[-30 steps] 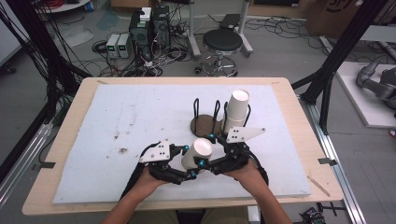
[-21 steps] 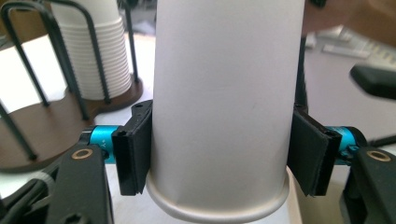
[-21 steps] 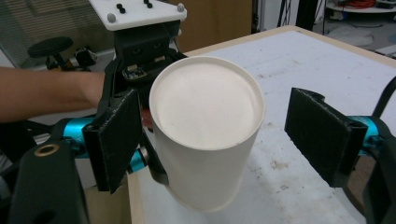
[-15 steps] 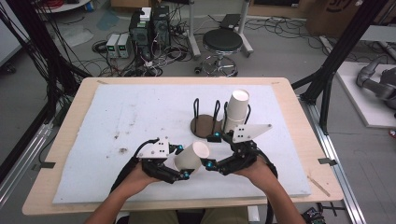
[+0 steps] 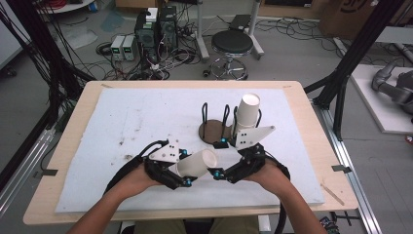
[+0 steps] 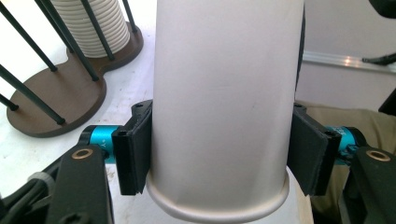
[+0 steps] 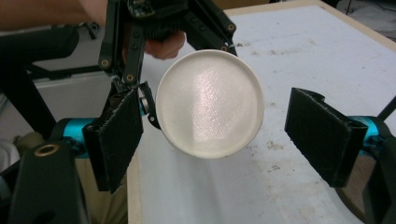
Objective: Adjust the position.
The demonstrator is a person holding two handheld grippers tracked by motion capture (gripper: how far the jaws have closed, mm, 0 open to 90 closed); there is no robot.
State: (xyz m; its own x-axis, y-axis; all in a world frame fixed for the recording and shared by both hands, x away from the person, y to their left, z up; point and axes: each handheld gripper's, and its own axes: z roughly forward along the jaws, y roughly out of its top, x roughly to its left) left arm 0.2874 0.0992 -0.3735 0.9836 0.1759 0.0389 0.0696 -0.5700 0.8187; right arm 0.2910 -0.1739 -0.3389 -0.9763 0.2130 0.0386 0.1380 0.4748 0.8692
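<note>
The left gripper [image 5: 187, 171] has its black fingers [image 6: 133, 154] closed on the wall of a white paper cup [image 5: 196, 163], one pad on each side near the rolled rim, and the jaws have just been closing a little further on it. The cup lies almost level above the white tabletop [image 5: 122, 122], in front of the brown wooden cup rack [image 5: 214, 130], on the person's side of it. I think it is held by the wall so that its flat bottom stays free and faces the other hand.

The right gripper [image 5: 220, 173] is just beside this cup, also in front of the rack. Its fingers [image 7: 116, 140] stand wide open; the round bottom of the cup [image 7: 210, 103] is between them but the pads do not touch it. The opening seems to be kept wide to let the cup's end enter, perhaps for a handover.

Farther away, the rack carries thin black upright rods [image 5: 226, 116]. In its right part stands a stack of white paper cups [image 5: 246, 114], leaning slightly. The rods probably keep the stack from falling, and the left part of the rack has no cups.
</note>
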